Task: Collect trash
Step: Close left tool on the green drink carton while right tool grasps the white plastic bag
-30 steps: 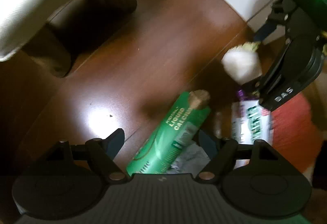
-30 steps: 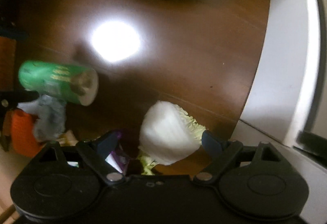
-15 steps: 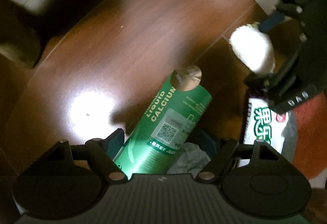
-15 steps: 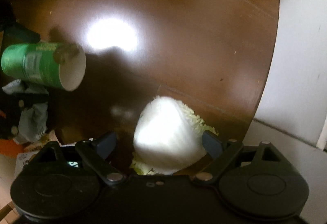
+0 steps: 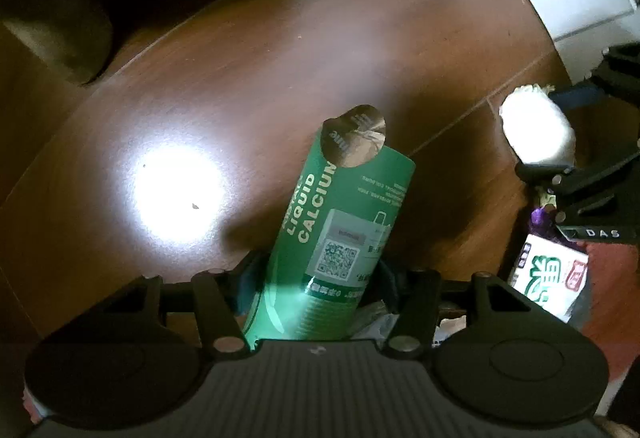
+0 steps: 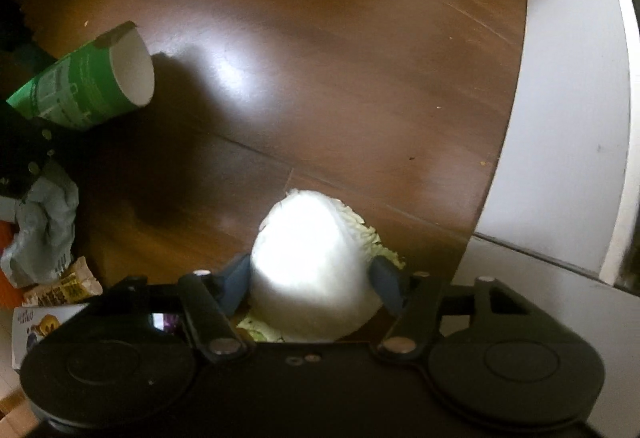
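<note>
A green cardboard tube (image 5: 344,206) printed "LIQUID CALCIUM" lies on the dark wooden floor (image 5: 240,78), its open end pointing away. My left gripper (image 5: 320,274) points down over it; its jaws are closing and the blue pads touch the tube's two sides. The tube (image 6: 84,94) also shows at the left of the right wrist view. A pale cabbage chunk (image 6: 312,258) with green leaf edges sits between the fingers of my right gripper (image 6: 310,278), whose jaws are closing with both pads against it. The left wrist view shows that cabbage (image 5: 536,130) at the right.
Crumpled grey paper (image 6: 44,222), a snack wrapper (image 6: 60,286) and a purple-printed box (image 6: 28,326) lie at the left. A white-and-green packet (image 5: 548,278) rests by an orange patch (image 5: 616,298). A white cabinet base (image 6: 560,118) borders the right. A dark furniture leg (image 5: 60,30) stands far left.
Both grippers have come down and narrowed: the left one's fingers now hug the green tube, the right one's fingers now hug the cabbage. The tube's far end looks tipped up.
</note>
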`<state>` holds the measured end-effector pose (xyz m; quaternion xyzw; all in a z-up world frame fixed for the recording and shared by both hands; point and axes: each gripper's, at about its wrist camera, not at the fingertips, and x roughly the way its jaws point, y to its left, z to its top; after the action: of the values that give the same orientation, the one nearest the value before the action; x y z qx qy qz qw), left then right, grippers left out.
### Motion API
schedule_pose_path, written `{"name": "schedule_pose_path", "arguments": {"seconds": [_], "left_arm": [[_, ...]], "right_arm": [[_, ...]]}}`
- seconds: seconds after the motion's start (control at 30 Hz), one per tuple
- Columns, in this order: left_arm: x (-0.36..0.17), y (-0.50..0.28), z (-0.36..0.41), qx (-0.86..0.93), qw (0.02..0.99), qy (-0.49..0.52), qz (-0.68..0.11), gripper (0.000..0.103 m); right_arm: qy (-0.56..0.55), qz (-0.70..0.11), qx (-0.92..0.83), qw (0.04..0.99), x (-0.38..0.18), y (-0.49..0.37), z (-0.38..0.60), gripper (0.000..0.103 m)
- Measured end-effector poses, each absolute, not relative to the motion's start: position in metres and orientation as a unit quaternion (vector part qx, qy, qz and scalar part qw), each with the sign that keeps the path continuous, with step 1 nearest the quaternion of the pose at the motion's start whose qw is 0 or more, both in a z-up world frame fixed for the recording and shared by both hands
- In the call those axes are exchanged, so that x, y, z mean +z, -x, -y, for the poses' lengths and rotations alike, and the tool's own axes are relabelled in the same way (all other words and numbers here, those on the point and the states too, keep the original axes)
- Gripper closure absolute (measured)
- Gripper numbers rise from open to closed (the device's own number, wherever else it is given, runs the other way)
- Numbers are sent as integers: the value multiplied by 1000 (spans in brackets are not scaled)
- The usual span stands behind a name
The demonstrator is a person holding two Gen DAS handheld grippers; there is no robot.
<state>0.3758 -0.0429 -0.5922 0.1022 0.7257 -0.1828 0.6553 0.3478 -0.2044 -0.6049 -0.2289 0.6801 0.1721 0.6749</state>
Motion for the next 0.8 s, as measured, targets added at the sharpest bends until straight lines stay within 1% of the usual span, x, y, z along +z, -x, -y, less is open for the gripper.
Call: {"name": "schedule_pose_path", "arguments": {"seconds": [0.17, 0.23, 0.33, 0.4, 0.57, 0.8], "left_arm": [[-578, -389, 33, -173, 666, -65, -723, 48], [-566, -391, 21, -171, 672, -54, -719, 49], [-548, -398, 13, -165, 682, -38, -712, 54], [-535, -401, 8, -157, 687, -29, -709, 55], [-485, -402, -10, -143, 707, -17, -692, 55], [-394, -388, -21, -124, 742, 9, -659, 55]], "right_arm": [[210, -669, 168, 693, -595, -352, 209, 41], [204, -663, 169, 700, -583, -356, 207, 41], [194, -650, 169, 716, -561, -360, 204, 41], [188, -640, 167, 726, -543, -362, 200, 41], [167, -619, 165, 750, -485, -364, 193, 42], [129, -566, 163, 798, -379, -360, 174, 42]]}}
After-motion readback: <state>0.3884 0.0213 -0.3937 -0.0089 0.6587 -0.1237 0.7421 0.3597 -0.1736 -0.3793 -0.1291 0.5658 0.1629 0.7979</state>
